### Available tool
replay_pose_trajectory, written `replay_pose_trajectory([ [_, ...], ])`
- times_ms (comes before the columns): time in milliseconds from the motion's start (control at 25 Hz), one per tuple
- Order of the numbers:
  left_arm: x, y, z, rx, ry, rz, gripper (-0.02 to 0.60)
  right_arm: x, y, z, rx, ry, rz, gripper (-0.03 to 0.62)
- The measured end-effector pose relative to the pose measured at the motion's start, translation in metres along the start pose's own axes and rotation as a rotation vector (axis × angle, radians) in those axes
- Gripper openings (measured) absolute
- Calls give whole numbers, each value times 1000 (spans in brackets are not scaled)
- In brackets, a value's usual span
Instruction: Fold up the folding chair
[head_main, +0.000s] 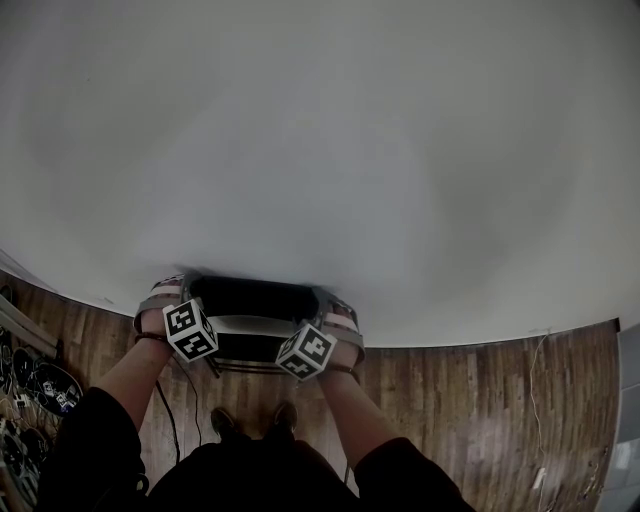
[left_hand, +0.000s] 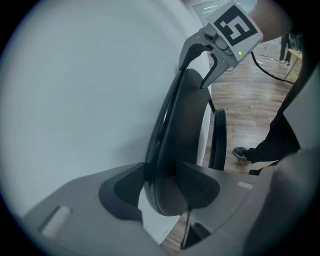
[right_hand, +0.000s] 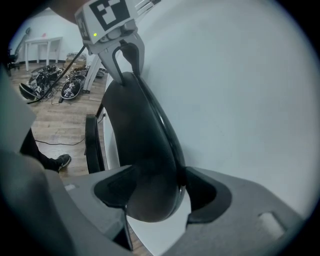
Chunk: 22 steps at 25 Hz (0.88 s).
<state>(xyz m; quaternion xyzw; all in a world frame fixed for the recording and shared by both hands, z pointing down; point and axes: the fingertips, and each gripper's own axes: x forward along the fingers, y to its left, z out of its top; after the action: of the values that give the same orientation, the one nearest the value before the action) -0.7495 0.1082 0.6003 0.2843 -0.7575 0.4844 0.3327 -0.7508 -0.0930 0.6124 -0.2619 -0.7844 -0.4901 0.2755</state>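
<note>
Folding chair (head_main: 246, 324): backrest (left_hand: 185, 125) level, ends clamped in left claw (left_hand: 160, 187), right claw (right_hand: 160, 192).

Head view: folding chair (head_main: 250, 298) legs mostly hidden beneath its backrest; floor clutter (head_main: 45, 385), near left, too small to identify.

We see a plain white wall (head_main: 320, 150) filling the head view from nine through twelve to three o'clock, with wooden floor (head_main: 480, 420) below it. A black cable (head_main: 168, 415) trails at seven o'clock, a heap of dark round gear (head_main: 45, 385) lies at eight, and a thin pale cord (head_main: 541, 400) runs at four.
</note>
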Motion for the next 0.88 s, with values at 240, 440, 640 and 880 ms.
replay_pose_trajectory([
  [240, -1, 4, 3, 21, -1, -15, 206, -3, -6, -2, -14, -6, 23, 305],
  [440, -4, 0, -4, 29, 2, -24, 199, -6, 1, -1, -29, -1, 34, 304],
  [640, -11, 4, 4, 24, -3, -14, 184, -13, -5, -7, -13, -11, 49, 293],
  [880, -29, 5, -2, -8, 4, 23, 183, -30, -2, 0, 28, -70, 63, 293],
])
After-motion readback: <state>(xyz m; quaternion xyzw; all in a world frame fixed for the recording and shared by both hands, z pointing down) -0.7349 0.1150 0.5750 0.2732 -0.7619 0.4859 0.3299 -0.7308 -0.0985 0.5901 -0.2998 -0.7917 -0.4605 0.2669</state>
